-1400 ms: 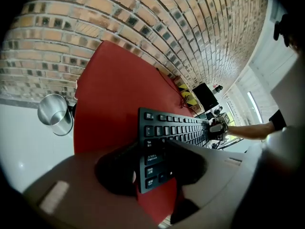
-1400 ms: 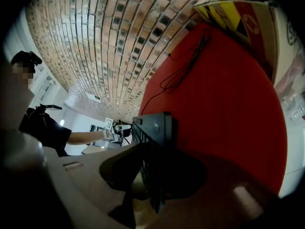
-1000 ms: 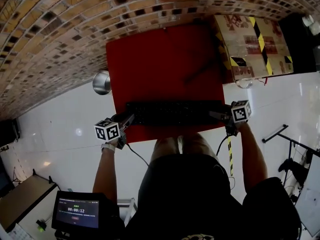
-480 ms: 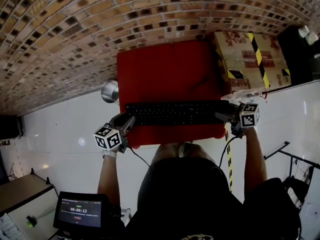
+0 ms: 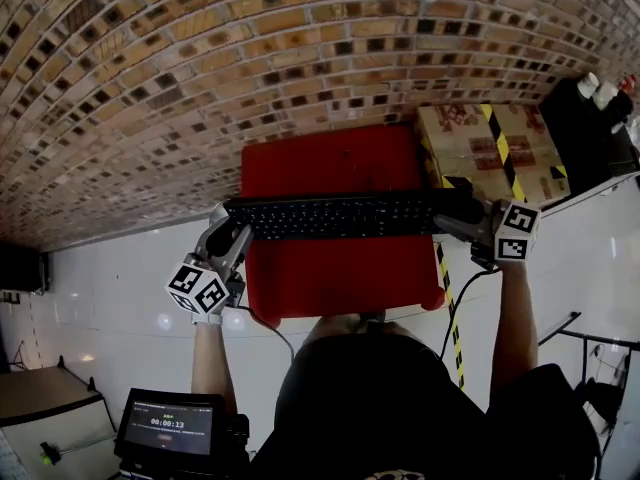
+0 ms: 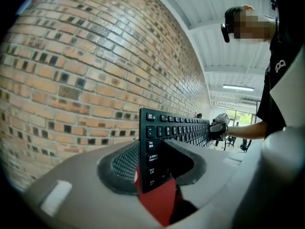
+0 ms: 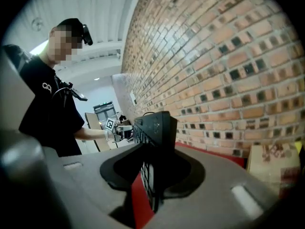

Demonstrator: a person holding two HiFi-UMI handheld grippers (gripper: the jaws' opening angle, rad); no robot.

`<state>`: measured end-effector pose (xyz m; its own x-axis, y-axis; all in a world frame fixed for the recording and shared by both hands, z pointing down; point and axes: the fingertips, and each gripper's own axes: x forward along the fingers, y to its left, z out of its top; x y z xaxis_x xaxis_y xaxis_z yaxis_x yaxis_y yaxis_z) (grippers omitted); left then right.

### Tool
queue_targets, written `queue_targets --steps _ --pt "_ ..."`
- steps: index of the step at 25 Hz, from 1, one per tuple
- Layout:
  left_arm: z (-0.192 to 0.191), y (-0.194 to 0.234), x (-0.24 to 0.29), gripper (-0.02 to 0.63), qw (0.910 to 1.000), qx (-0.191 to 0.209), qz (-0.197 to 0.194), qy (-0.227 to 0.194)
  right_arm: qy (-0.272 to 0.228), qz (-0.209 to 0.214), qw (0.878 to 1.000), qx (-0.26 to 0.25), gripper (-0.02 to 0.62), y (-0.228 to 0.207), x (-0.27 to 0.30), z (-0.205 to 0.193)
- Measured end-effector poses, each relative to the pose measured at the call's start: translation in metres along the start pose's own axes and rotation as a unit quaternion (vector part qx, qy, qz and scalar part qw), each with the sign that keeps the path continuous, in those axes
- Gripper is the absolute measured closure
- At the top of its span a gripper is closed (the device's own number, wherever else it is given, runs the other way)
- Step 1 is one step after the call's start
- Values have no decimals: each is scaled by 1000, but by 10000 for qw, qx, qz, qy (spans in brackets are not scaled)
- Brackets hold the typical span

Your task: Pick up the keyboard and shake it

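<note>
Black keyboard (image 5: 340, 215) clamped in left hand-held gripper (image 5: 236, 232), right hand-held gripper (image 5: 452, 222); left gripper view alone shows lettering.

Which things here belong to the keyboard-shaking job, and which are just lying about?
In use: keyboard; left gripper and right gripper, each clamped on one end of it.
Lying about: red table; cardboard box; small screen.

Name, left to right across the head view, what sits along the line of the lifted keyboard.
left gripper, clamped on the keyboard's left end → keyboard → right gripper, clamped on its right end
</note>
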<state>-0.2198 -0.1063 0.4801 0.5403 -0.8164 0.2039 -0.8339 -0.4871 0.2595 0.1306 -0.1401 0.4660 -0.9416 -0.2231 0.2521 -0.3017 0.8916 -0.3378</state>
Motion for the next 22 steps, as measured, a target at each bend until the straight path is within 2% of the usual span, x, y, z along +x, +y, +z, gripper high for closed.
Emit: queue_targets --steps 5,8,12,19,22 --pt "81 -17 -8 433 9951 609 156 -761 -441 -158 9932 -1070 477 15 -14 73" --pt "111 -24 -17 431 9899 836 211 -1123 -635 -154 9863 -1516 477 25 -20 102" --pt "127 -30 -26 430 9866 964 250 -1290 -708 -91 9808 -1813 477 33 -23 120" --pt "133 -32 -36 430 9838 1012 362 -1438 -735 3 9775 -1975 477 38 -20 129" --pt "144 -36 -42 430 9802 1102 393 -1595 -789 1 9725 -2192 477 47 -22 140"
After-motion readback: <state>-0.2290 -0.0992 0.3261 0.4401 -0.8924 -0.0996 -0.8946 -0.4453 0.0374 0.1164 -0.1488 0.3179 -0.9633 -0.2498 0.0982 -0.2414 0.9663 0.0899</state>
